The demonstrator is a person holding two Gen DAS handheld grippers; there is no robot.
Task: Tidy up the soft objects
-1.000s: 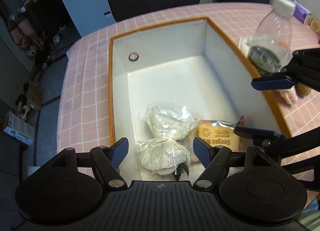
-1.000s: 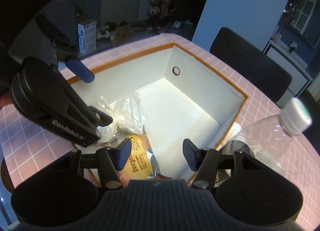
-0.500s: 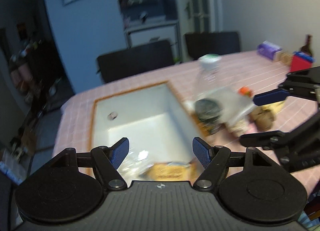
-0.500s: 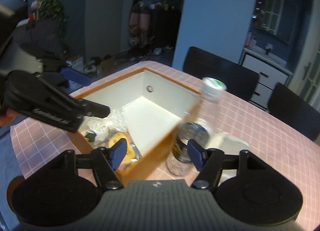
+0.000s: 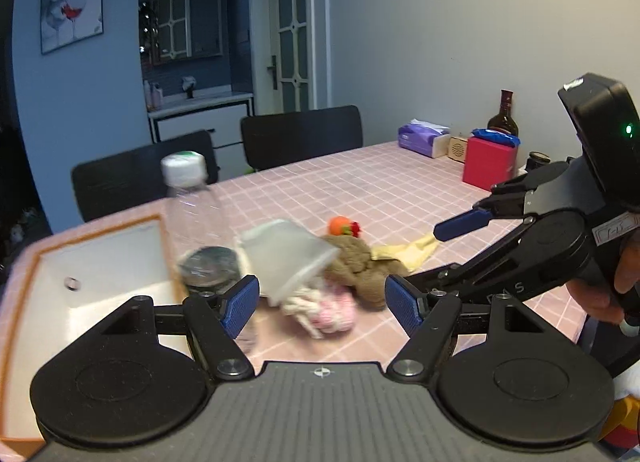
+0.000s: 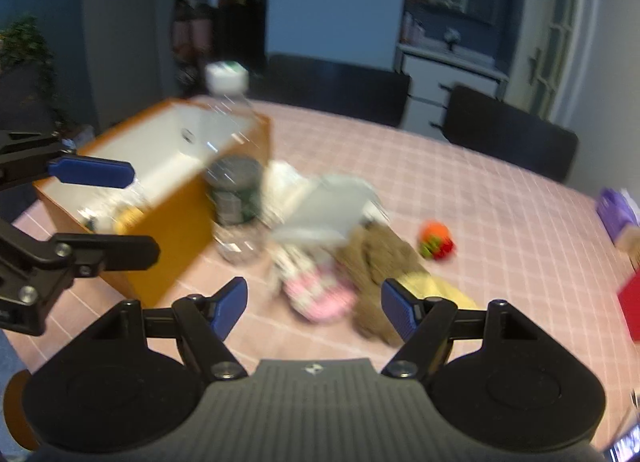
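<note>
A pile of soft things lies on the pink checked table: a pink-and-white knitted piece [image 5: 326,312] [image 6: 316,294], a brown plush [image 5: 360,266] [image 6: 380,258], a yellow cloth [image 5: 408,252] and a small orange toy [image 5: 342,225] [image 6: 434,240]. A clear plastic cup [image 5: 286,256] [image 6: 324,210] lies tipped over them. The orange-rimmed white box [image 5: 100,274] [image 6: 160,150] stands to the left and holds bagged items [image 6: 108,206]. My left gripper [image 5: 320,304] is open and empty above the pile. My right gripper [image 6: 314,306] is open and empty, facing the pile.
A clear water bottle [image 5: 196,230] [image 6: 234,182] stands between box and pile. A red box [image 5: 488,162], a purple tissue pack [image 5: 422,136] and a dark bottle [image 5: 504,114] stand at the far right. Black chairs [image 5: 300,134] line the far edge.
Both grippers have lifted out of the box and swung right, from looking down at the bagged items to facing the pile on the table. Both stayed open.
</note>
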